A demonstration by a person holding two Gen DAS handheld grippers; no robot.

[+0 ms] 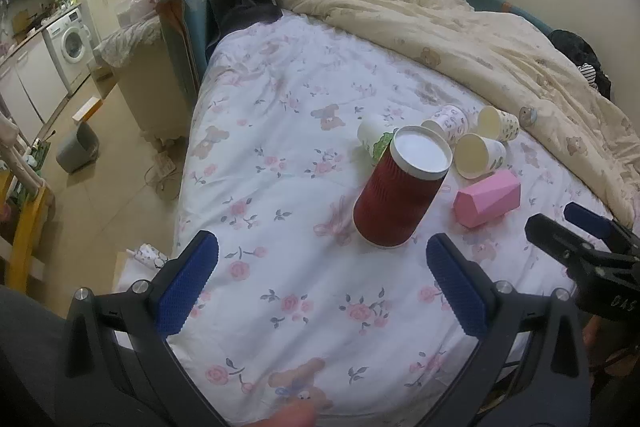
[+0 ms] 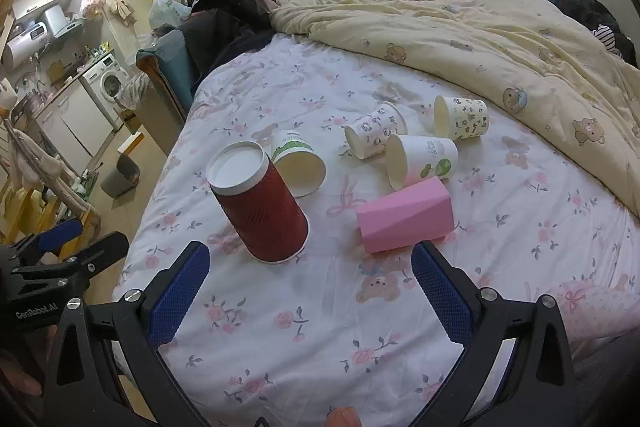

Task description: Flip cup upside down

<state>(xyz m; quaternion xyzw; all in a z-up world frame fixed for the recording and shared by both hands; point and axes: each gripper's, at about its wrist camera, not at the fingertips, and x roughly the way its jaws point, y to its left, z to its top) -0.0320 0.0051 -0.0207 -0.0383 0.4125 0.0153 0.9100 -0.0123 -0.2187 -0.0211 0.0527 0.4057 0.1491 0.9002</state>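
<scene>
From the left wrist camera, the left gripper (image 1: 322, 287) is spread wide with nothing between its blue pads, hovering over the flowered bed (image 1: 280, 131). The red cup (image 1: 400, 195) stands just ahead of it and a little right of centre, its wide mouth down on the sheet and its white base on top, so its long axis runs near upright, leaning slightly in this lens. It appears to be flipped already. The right gripper (image 1: 560, 223) shows at the right edge, its fingers apart. Beyond the red cup lie four paper cups on their sides and a pink cup (image 1: 488, 199), also on its side, near the red one. From the right wrist camera, the right gripper (image 2: 310, 287) is likewise spread and empty. The pink cup (image 2: 406, 215) lies just ahead and a bit right of centre, its long axis crossing the view, closed end to the left. The red cup (image 2: 260, 203) stands ahead to the left. I judge the right gripper nearer the pink cup, a likely next cup to turn over
</scene>
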